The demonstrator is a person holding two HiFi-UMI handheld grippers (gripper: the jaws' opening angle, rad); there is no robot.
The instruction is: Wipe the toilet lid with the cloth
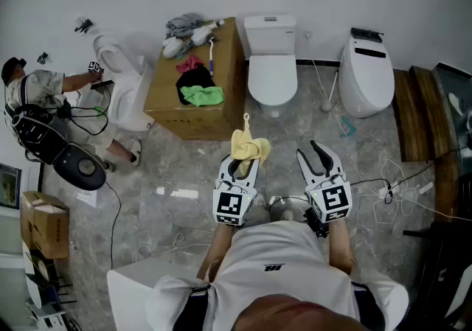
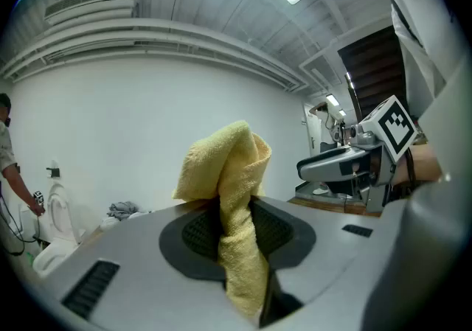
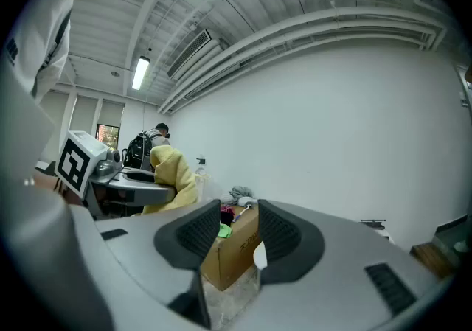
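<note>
Room: I'm looking steeply down on a grey marbled tile floor [image 1: 162, 167] that runs up to a white wall, with three toilets lined along it.
Toilet lid: the white toilet lid [image 1: 272, 74] of the middle toilet [image 1: 270, 33] is down, straight ahead of me and bare.
Yellow cloth: bunched up in the air over the floor, the yellow cloth [image 1: 249, 147] is well short of that lid and not touching it.
Left gripper: my left gripper [image 1: 243, 166] is clamped tight on the cloth. In the left gripper view the towelling runs down between the two pads and flops over the top.
Right gripper: my right gripper [image 1: 308, 150] stands with its jaws a moderate way apart and nothing between them. It hangs just beside the left one, at about the same height.
Cardboard box: a cardboard box [image 1: 221, 112] sits left of the middle toilet, with a green cloth [image 1: 203, 96], darker rags and a brush on top.
Right toilet: a rounded white toilet [image 1: 366, 75] stands near the wooden step.
Left side: a person [image 1: 40, 90] reaches toward the third toilet [image 1: 125, 93].
Cables: white cables [image 1: 391, 188] trail on the floor at my right.
</note>
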